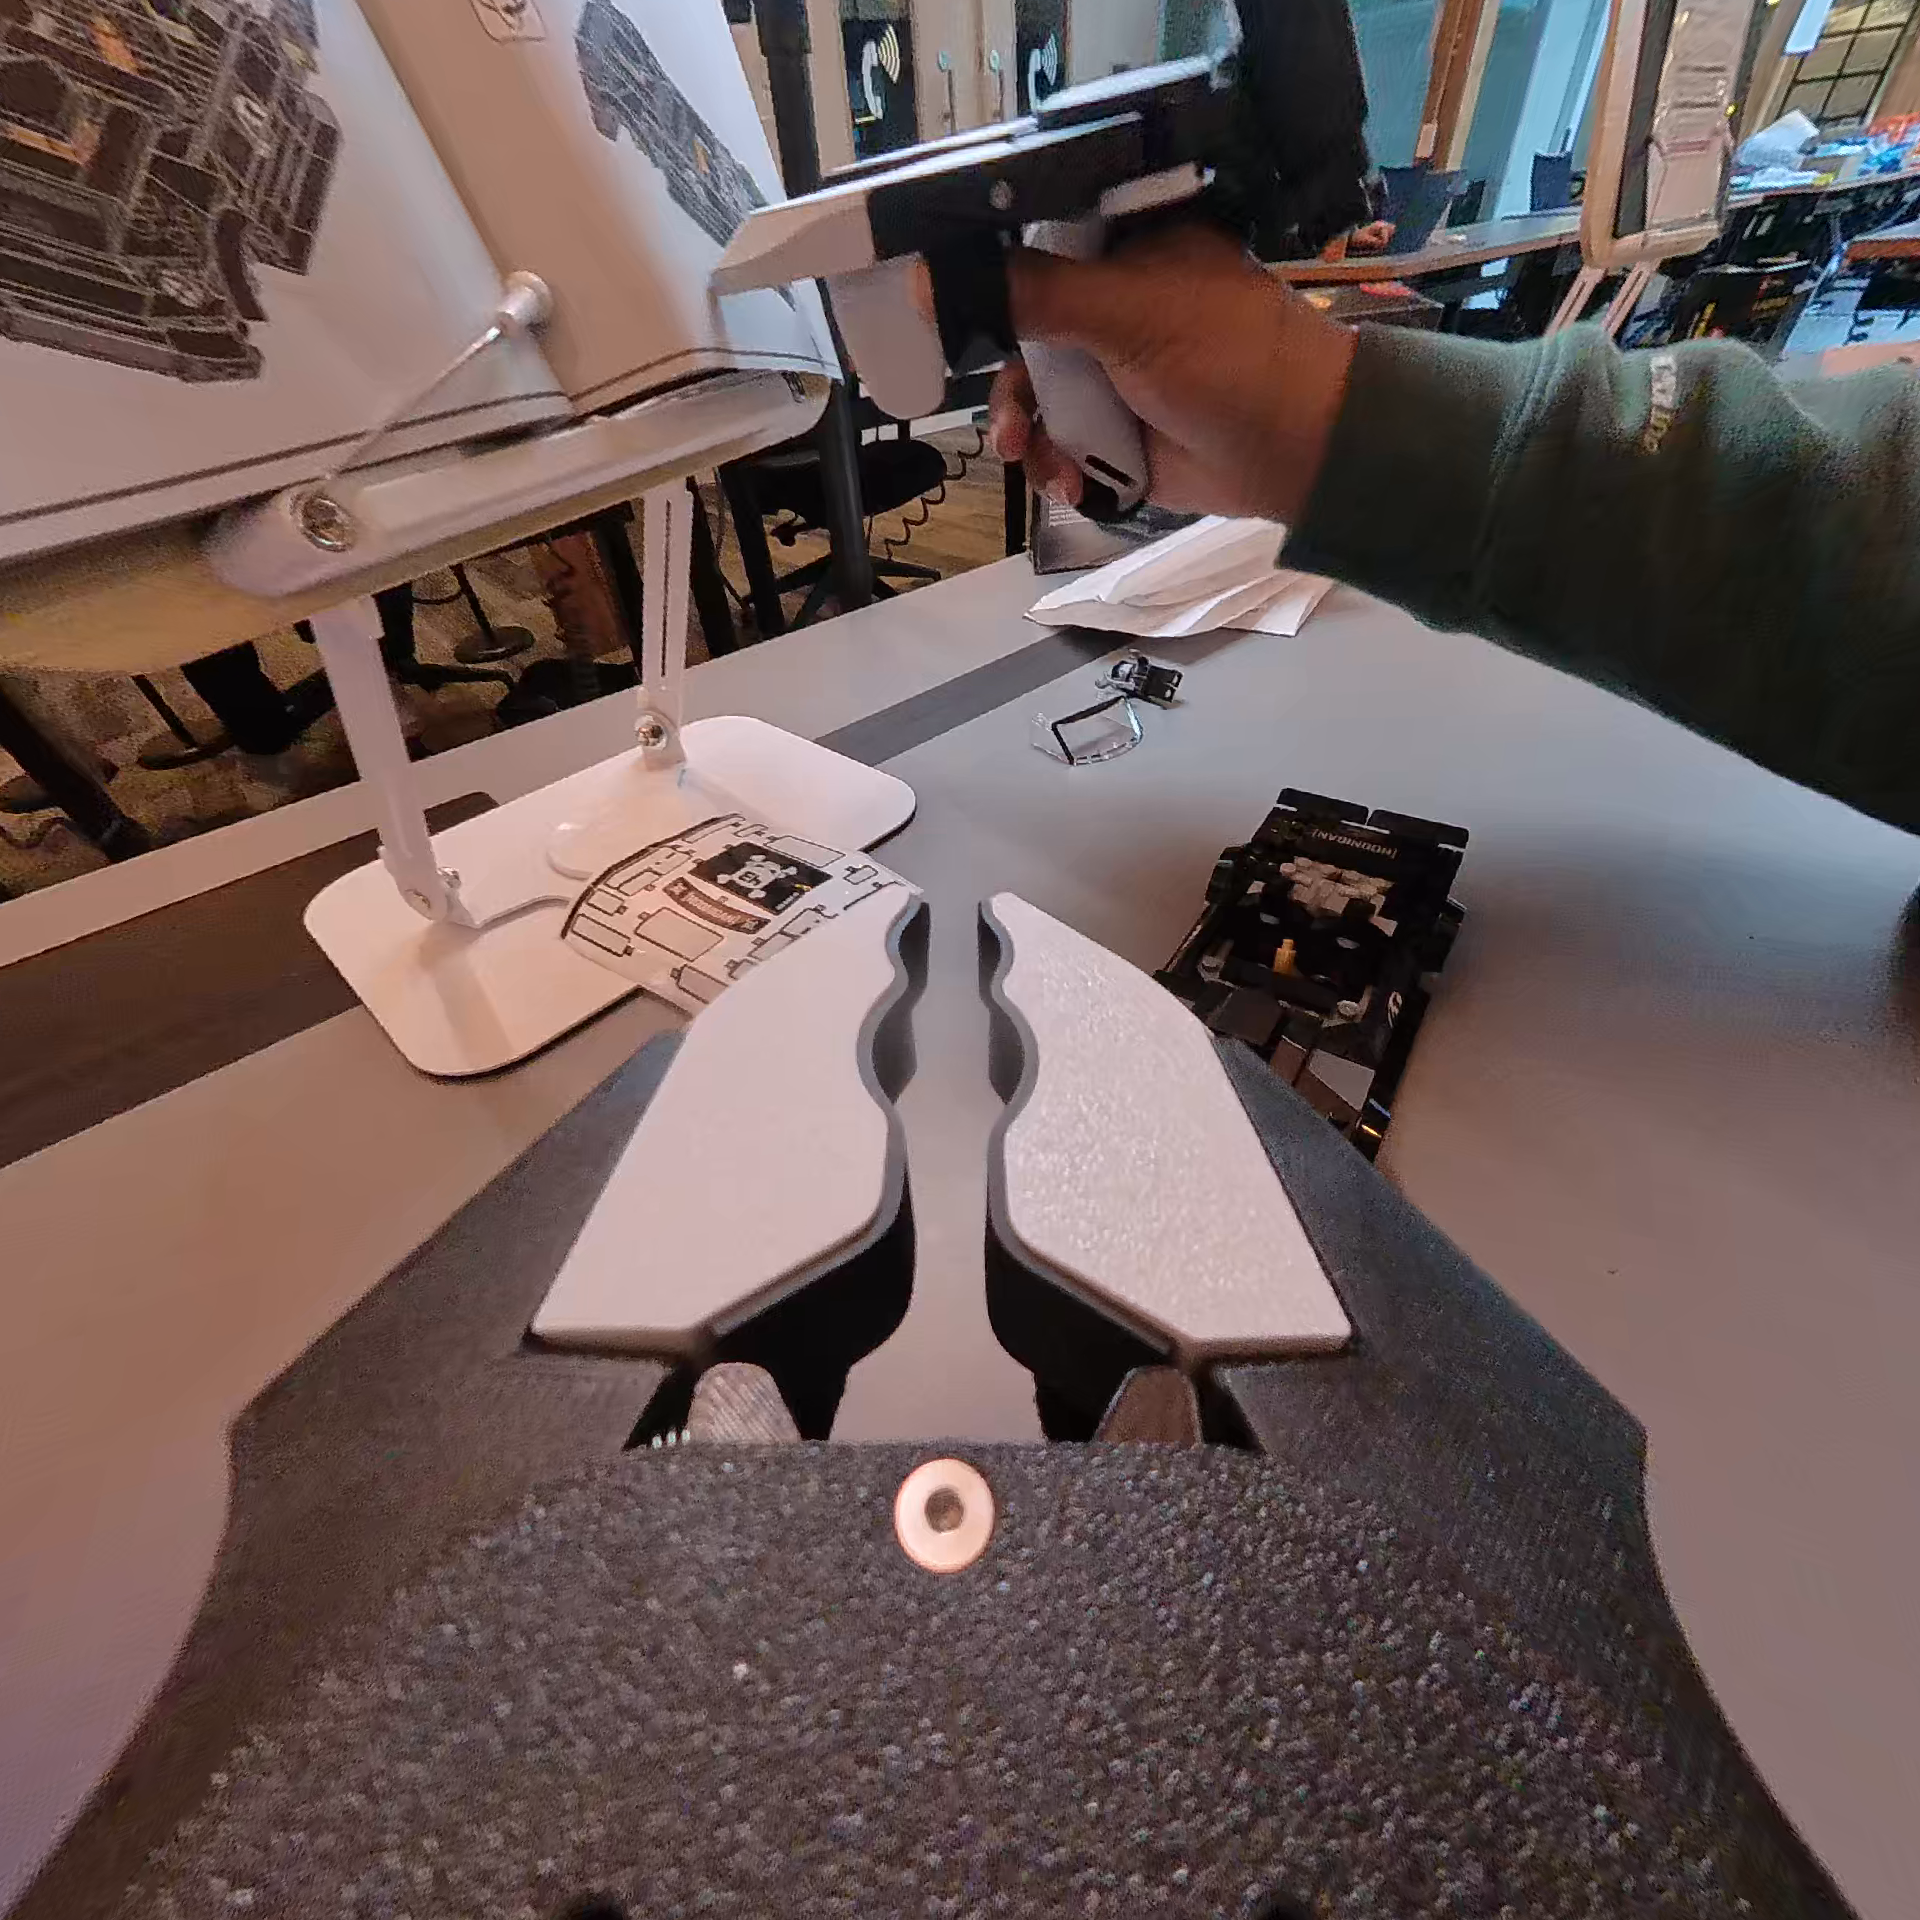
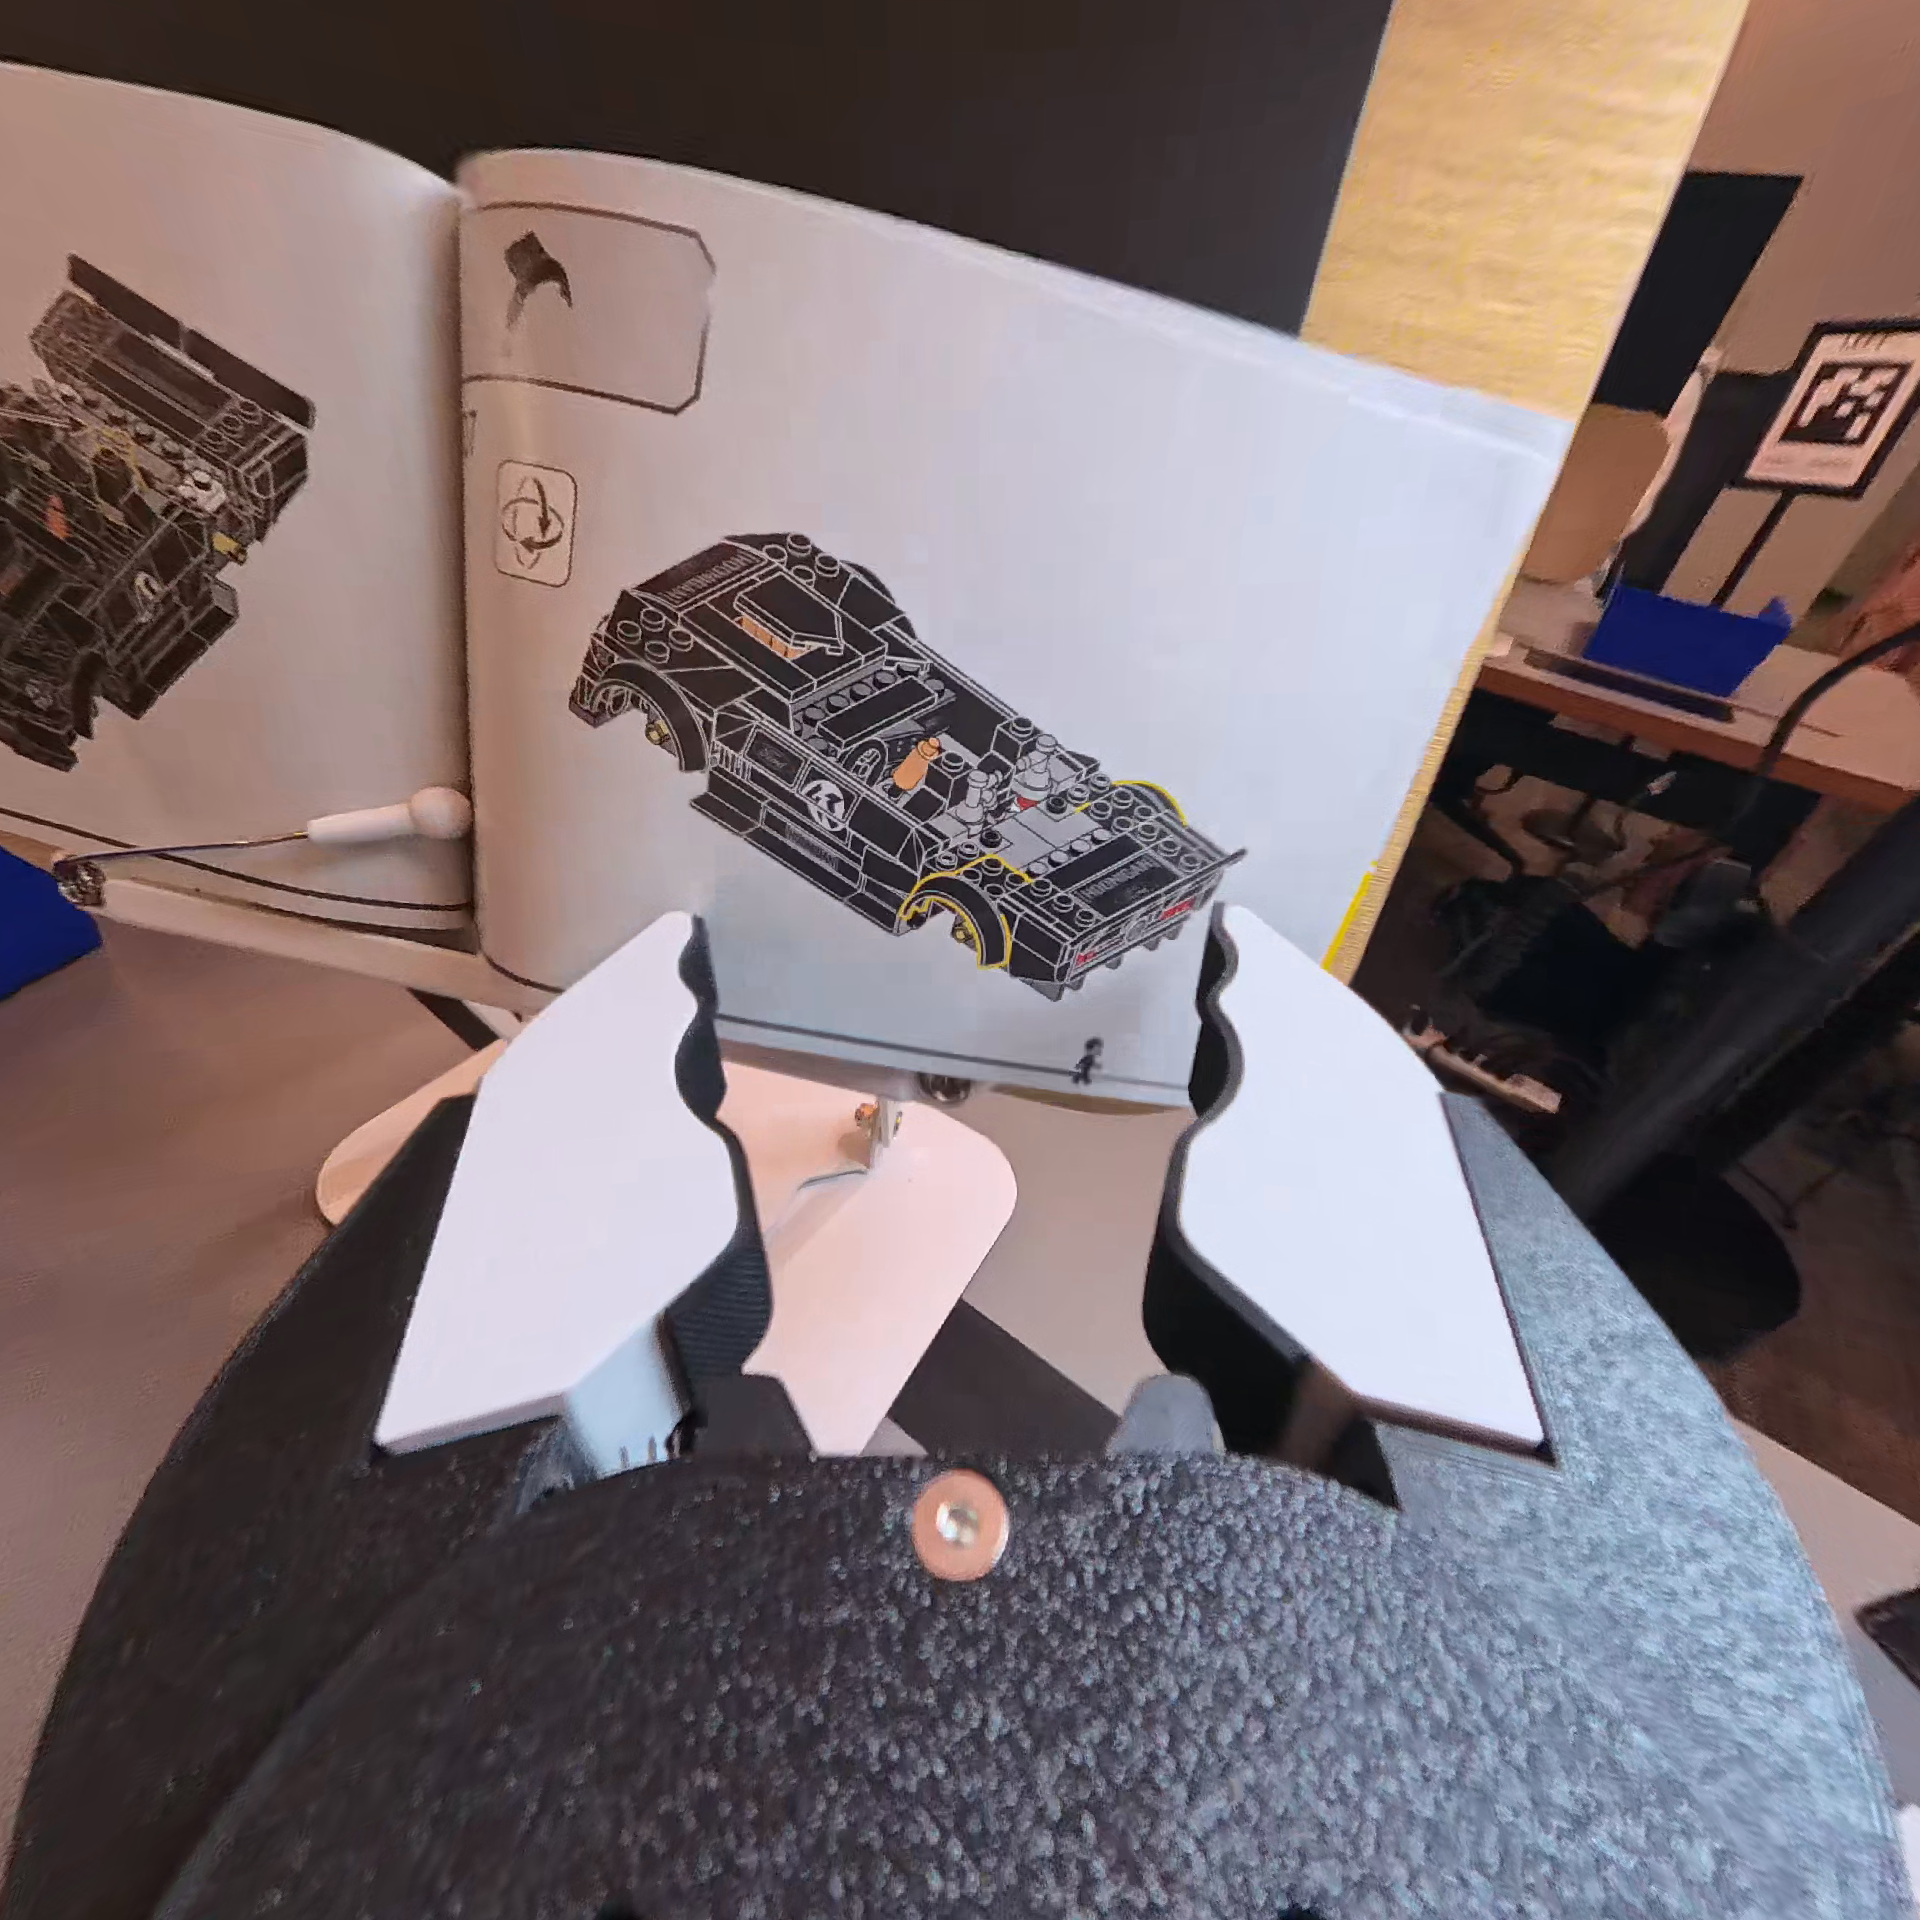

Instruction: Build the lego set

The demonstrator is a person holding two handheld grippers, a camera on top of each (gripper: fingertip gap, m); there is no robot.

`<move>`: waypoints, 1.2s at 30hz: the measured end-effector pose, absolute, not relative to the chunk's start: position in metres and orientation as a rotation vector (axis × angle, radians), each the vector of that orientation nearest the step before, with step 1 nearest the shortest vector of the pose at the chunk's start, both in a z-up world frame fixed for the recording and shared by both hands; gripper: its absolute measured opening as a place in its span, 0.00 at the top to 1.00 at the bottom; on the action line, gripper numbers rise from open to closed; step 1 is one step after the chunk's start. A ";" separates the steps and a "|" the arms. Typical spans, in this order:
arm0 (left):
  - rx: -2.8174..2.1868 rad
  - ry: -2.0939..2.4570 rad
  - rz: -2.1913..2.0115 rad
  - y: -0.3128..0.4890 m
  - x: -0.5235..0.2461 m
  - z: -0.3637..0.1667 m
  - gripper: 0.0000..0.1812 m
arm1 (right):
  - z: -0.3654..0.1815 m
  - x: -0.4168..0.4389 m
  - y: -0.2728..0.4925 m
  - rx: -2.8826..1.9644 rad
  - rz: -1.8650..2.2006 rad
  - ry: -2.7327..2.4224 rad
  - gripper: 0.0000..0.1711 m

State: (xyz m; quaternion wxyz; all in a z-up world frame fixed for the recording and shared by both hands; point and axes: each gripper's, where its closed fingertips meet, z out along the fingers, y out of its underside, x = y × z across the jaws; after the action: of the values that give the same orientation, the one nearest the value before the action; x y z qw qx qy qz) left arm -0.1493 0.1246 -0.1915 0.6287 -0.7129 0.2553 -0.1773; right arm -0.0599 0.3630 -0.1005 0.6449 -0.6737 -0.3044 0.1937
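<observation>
Right wrist view: right tool (image 2: 951,940) gapes before instruction booklet (image 2: 1039,499).

On the tabletop (image 1: 1558,1039): one partly built black lego car (image 1: 1325,956), one sticker sheet (image 1: 717,914), one clear windscreen piece (image 1: 1086,732), one small black-and-chrome piece (image 1: 1143,675), one white paper bag (image 1: 1184,592), and one white stand (image 1: 520,935) holding one open instruction booklet (image 2: 935,499)

Soft even indoor light, faint shadows, wide-angle bending at edges, motion blur on the raised hand (image 1: 1174,395).
</observation>
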 end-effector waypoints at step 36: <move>-1.559 0.583 -0.596 0.231 -0.072 -0.055 0.70 | -0.087 -0.056 0.285 -1.191 0.168 -0.763 0.80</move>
State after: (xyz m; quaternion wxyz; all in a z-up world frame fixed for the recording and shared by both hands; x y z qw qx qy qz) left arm -0.0722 0.2312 -0.0553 0.6341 -0.6819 0.2551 -0.2606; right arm -0.0558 0.2850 -0.0868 0.7569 -0.5466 -0.3499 0.0771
